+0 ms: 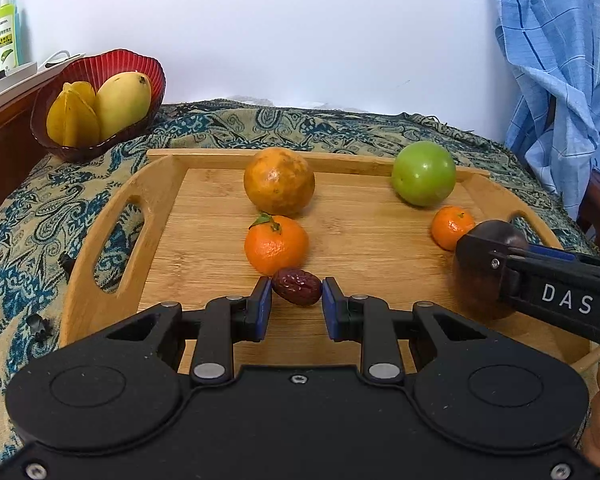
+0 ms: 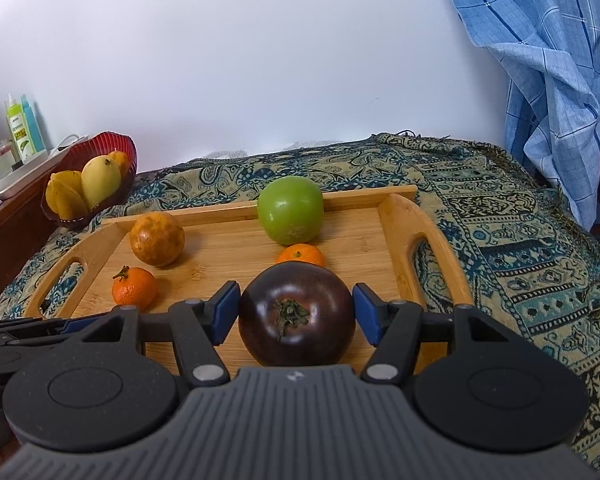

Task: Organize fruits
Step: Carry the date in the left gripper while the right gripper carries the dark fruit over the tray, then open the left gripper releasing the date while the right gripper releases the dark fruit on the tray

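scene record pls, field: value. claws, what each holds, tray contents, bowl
left claw: shut on red date
right claw: shut on dark purple fruit
wooden tray: large mottled orange, green apple, leafy tangerine, small tangerine
red bowl: mango, starfruit, off the tray, back left
surface: patterned cloth

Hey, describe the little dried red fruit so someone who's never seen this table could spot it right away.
Start at the wooden tray on the patterned cloth. At its near edge, the left claw is shut on the dried red date, just in front of the leafy tangerine. It is the only small, wrinkled, dark red fruit; its neighbours are round and smooth.
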Demonstrator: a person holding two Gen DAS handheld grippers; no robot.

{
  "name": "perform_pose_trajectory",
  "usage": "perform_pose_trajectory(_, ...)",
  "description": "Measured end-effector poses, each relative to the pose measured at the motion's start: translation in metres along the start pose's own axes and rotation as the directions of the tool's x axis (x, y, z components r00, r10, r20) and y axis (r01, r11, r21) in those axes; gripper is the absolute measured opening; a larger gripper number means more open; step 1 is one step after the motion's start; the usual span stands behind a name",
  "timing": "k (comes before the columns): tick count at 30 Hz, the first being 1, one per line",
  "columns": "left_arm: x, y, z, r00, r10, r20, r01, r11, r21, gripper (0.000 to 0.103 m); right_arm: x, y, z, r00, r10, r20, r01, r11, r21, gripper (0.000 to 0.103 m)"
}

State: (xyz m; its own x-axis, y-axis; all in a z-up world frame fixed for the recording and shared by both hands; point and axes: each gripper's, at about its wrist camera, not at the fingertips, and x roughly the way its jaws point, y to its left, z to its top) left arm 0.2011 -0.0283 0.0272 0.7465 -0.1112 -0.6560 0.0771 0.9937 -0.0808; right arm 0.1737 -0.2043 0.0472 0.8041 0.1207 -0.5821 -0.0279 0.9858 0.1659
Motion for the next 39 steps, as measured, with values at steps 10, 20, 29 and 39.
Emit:
perform_pose_trajectory(10, 0.0028, 0.0003, -0.0014, 1.0, 0.011, 0.009, -0.011, 1.0, 0.007, 0.026, 0.0003, 0.0023, -0.0005, 1.0, -0.003, 0.001, 0.003, 1.0, -0.021, 0.065)
perform_pose_trajectory(20, 0.002, 0.0008, -0.0013, 1.0, 0.015, 0.006, -0.015, 1.0, 0.007, 0.026, 0.0003, 0.0023, -0.0005, 1.0, -0.004, 0.0, 0.004, 1.0, -0.024, 0.066)
perform_pose_trajectory(29, 0.0007, -0.0004, -0.001, 1.0, 0.029, -0.002, -0.029, 0.999, 0.013, 0.026, 0.0, 0.0026, -0.0006, 1.0, -0.001, -0.007, 0.001, 0.999, -0.034, 0.072)
perform_pose_trajectory(39, -0.0033, -0.0028, -0.0019, 0.999, 0.04, -0.016, -0.04, 0.999, 0.022, 0.037, -0.0048, -0.0015, -0.0037, 1.0, -0.002, -0.022, 0.002, 1.0, -0.03, 0.079)
